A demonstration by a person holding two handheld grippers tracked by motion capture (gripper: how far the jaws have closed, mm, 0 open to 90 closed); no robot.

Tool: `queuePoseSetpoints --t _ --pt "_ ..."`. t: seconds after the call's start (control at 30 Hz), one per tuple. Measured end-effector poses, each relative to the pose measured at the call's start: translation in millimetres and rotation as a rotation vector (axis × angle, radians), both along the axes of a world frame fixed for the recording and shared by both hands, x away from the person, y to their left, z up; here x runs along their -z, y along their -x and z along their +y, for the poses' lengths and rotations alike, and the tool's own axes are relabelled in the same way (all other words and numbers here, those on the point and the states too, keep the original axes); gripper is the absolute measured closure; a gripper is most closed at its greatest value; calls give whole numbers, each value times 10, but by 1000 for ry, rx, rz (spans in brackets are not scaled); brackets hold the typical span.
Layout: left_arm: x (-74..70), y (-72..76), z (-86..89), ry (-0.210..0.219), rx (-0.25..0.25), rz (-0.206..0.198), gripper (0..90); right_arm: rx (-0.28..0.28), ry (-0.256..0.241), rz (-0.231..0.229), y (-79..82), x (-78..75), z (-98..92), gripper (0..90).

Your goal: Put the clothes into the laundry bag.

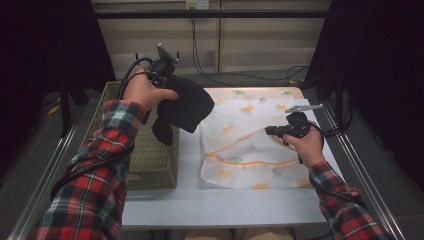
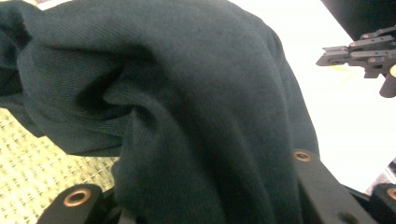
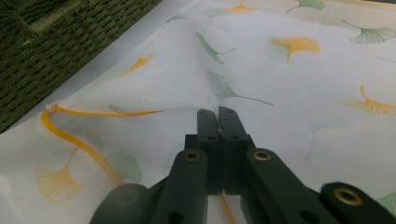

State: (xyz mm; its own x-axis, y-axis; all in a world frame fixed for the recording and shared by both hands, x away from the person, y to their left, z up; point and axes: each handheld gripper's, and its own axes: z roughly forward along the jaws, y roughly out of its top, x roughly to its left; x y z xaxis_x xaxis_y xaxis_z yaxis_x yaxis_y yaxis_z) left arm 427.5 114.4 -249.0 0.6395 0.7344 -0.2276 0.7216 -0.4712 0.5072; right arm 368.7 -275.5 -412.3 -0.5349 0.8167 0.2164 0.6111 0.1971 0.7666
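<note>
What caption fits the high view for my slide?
Left gripper lifts a dark garment above the wicker basket while right gripper pinches the leaf-print mesh bag.

Red, black and white checked sleeves on both arms. Left tool (image 1: 167,70) and right tool (image 1: 272,131): black, brass-coloured rivets, grey plate on top, black cable trailing.

Dark cloth (image 1: 184,106) in left claw (image 1: 167,80), above wicker basket (image 1: 150,150), beside leaf-print bag (image 1: 250,145).

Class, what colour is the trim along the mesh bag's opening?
Orange trim, clearest in the right gripper view.
</note>
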Motion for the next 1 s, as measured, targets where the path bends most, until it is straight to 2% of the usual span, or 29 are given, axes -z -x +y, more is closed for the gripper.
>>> queuePoseSetpoints --t 0.17,0.2,0.43,0.57,0.63,0.73,0.83,1.0 --pt "16 21 -94 -1 31 -7 667 3 -3 1 0 -7 1 897" --pt "24 33 -119 7 20 0 667 3 -2 1 -3 -4 -1 897" --pt "62 77 -210 19 50 6 666 8 4 4 -19 14 6 897" --pt "47 105 -258 18 78 2 666 12 -18 15 -50 24 25 897" --pt "49 123 -284 23 81 2 667 14 -6 15 -67 23 43 897" --pt "81 159 -329 35 98 -7 666 9 -9 16 -83 2 58 897" --pt "142 190 -391 47 119 6 666 15 -16 17 -109 -10 55 897" --pt "216 219 -482 41 148 5 665 21 -2 20 -137 -47 76 897"
